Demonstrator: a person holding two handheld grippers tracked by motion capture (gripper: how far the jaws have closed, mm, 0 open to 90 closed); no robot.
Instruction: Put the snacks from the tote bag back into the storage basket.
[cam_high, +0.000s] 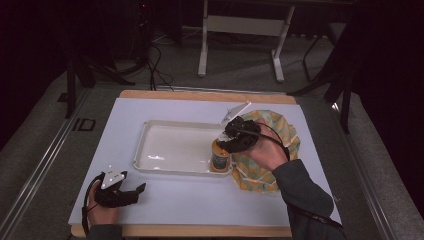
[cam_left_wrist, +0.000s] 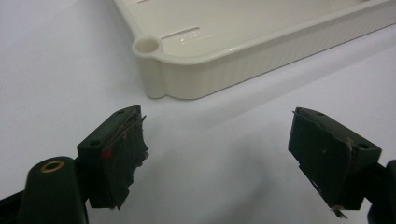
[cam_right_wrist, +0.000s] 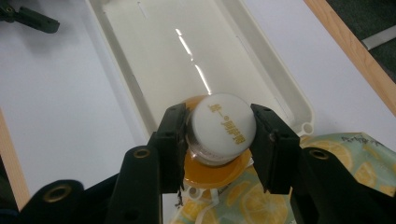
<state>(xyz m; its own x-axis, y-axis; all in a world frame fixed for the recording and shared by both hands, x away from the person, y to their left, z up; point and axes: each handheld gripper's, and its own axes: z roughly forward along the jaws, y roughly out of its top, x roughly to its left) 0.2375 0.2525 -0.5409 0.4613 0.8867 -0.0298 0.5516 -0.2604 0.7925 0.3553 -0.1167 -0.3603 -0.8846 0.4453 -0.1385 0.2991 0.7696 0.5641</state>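
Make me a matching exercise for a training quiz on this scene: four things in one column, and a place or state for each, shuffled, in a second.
Things:
1. bottle
2. tray
3. left gripper
4. bag

Places or states:
A. jaws wide apart above the bare white tabletop
B. lemon-printed, lying at the tray's right end
C. white-capped, clamped by the right gripper at the tray's right end
D. cream-coloured, in the middle of the table

Pairs: 1-C, 2-D, 3-A, 4-B
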